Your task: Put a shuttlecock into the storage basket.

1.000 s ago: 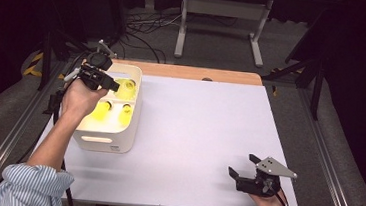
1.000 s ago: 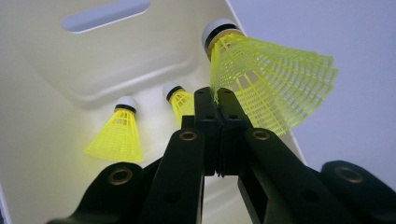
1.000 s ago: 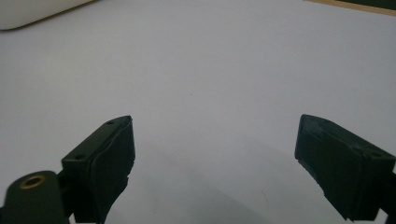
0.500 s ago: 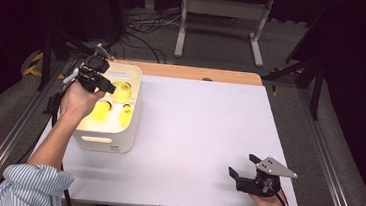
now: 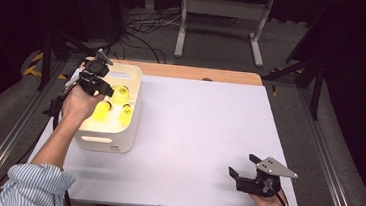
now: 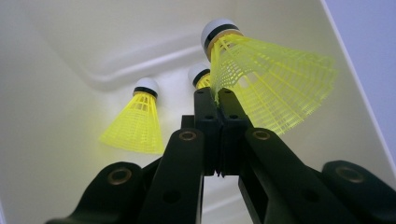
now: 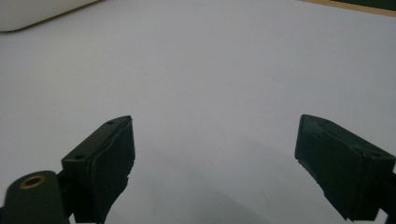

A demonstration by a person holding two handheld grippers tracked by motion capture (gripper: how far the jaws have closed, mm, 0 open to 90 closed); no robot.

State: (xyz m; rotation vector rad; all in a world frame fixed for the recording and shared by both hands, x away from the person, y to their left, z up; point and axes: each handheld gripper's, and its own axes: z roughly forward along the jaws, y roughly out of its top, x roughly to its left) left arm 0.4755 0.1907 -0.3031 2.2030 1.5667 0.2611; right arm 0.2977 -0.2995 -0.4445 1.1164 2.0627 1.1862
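Note:
My left gripper (image 5: pixel 106 91) hangs over the white bin (image 5: pixel 108 141) at the table's left, pointing down into it. In the left gripper view, my left gripper (image 6: pixel 215 94) is shut on the skirt edge of a yellow shuttlecock (image 6: pixel 275 79) with a white cork. Two more yellow shuttlecocks (image 6: pixel 135 123) lie on the bin floor below; one (image 6: pixel 201 77) is partly hidden behind the held one. From above, shuttlecocks (image 5: pixel 101 112) glow yellow inside the bin. My right gripper (image 5: pixel 243 166) rests open near the table's front right, nothing between its jaws (image 7: pixel 215 154).
The white tabletop (image 5: pixel 203 130) stretches between the bin and my right gripper. A wooden strip (image 5: pixel 198 73) runs along the far edge. Cables and a metal stand (image 5: pixel 223 16) lie on the floor beyond. The bin's corner (image 7: pixel 37 11) shows far off in the right gripper view.
My left gripper has sunk a little toward the bin, still shut on the shuttlecock. The right gripper has not moved.

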